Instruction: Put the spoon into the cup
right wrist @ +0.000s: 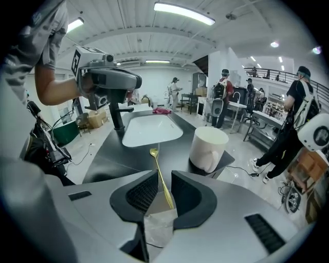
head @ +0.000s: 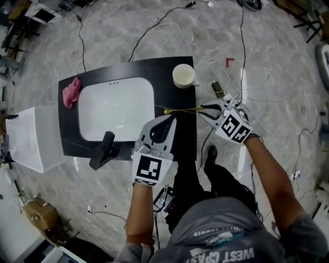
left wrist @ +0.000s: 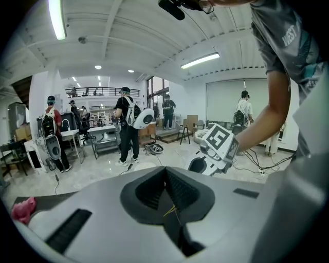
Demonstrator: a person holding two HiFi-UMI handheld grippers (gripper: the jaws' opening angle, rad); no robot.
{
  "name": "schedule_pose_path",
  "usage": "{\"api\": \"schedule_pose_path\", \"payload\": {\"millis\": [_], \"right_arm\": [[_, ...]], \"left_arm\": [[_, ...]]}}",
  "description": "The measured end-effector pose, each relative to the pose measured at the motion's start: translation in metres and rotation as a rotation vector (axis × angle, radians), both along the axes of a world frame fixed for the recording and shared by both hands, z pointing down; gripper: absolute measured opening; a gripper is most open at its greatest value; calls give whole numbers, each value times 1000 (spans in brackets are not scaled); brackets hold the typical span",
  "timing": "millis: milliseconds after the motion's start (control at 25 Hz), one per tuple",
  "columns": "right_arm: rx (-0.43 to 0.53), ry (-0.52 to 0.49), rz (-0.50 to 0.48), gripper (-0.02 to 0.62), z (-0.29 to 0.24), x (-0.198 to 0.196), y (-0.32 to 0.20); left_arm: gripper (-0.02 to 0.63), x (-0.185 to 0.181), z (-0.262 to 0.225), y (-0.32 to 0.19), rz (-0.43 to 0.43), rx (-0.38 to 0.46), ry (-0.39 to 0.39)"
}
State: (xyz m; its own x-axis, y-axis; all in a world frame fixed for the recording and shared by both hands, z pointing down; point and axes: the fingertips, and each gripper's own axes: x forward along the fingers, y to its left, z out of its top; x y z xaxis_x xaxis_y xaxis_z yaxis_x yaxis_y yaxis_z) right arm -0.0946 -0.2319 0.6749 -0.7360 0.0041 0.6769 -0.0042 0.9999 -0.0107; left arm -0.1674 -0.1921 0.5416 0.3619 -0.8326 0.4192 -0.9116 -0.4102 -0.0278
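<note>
- Spoon (head: 180,110) is laid on the desk (head: 177,95), near the cup (head: 183,76).
- Its handle is flanked by the right gripper's (head: 204,109) slightly parted fingers.
- Left gripper's (head: 167,122) fingers are pressed together, empty.

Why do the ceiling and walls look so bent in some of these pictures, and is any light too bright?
Left gripper view and right gripper view: wide-angle lenses bow the ceiling and leave black corners; in the right gripper view a strip lamp burns out to white. Head view: less bending, even light, and the white sink looks nearly featureless.
</note>
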Motion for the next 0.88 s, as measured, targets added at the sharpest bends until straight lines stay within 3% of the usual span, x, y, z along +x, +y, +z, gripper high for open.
{"api": "schedule_pose_path", "payload": {"millis": [360,880], "right_arm": [[2,105,-66,101,58,-5,-2],[18,149,-149,80,82,-8,-3]], "left_arm": [[3,-9,28,-8,4,-29,31],[3,-14,44,-11,-5,-50,55]]}}
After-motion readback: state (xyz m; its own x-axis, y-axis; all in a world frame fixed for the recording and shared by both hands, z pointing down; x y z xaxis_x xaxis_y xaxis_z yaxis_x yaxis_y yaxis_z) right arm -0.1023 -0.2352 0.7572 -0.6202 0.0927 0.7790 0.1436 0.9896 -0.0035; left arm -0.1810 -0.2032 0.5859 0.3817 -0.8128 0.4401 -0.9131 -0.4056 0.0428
